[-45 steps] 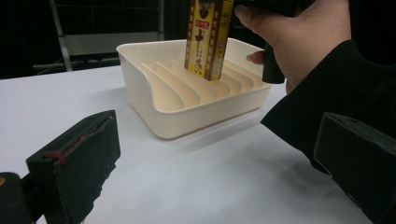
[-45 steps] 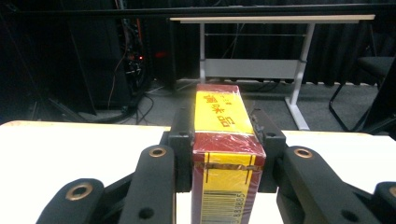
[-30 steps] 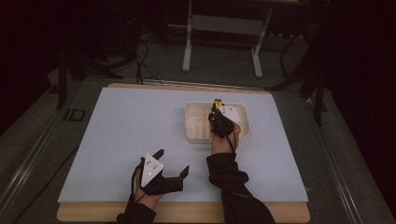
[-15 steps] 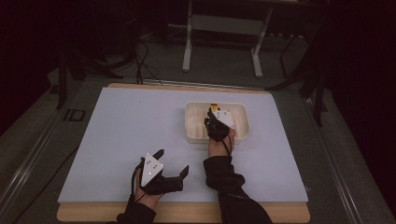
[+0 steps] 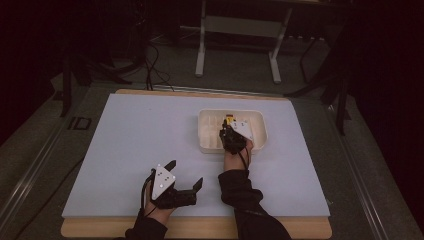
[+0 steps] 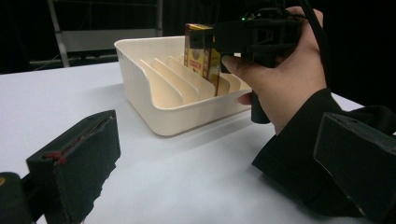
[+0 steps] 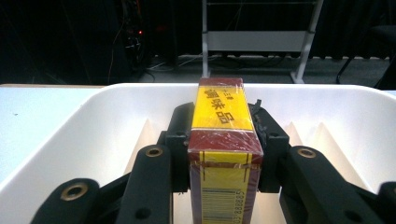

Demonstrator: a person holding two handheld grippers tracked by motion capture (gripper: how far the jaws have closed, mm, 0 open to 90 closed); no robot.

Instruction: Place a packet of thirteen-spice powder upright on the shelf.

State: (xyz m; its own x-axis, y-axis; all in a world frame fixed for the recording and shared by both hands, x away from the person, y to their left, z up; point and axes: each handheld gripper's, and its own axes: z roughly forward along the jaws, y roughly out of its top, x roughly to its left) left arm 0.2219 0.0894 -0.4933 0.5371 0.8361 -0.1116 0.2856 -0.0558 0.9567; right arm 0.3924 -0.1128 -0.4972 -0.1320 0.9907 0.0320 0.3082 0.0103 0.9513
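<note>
A tall yellow and dark-red box [image 7: 224, 140] stands upright between the dividers of a cream slotted tray [image 7: 93, 126]. My right gripper [image 7: 224, 128] is shut on it, one black pad on each side. Its jaws have just been opening a little, with the box still between them. In the high view the box [image 5: 228, 119] and right gripper [image 5: 230, 132] sit over the tray's [image 5: 257, 116] middle. My left gripper [image 5: 186, 171] stands open and holds nothing, near the table's front edge. From the left gripper [image 6: 219, 158] view, the box [image 6: 201, 51] rises above the tray [image 6: 154, 98].
The pale blue mat [image 5: 140, 145] lies on a wooden tabletop [image 5: 200, 227]. A metal stand [image 5: 237, 30] and cables are on the dark floor beyond the table's far edge. A black sleeve [image 6: 299, 154] lies on the mat just right of the tray.
My right gripper has shifted slightly toward the near side of the tray with the box. The left gripper has stayed where it was.
</note>
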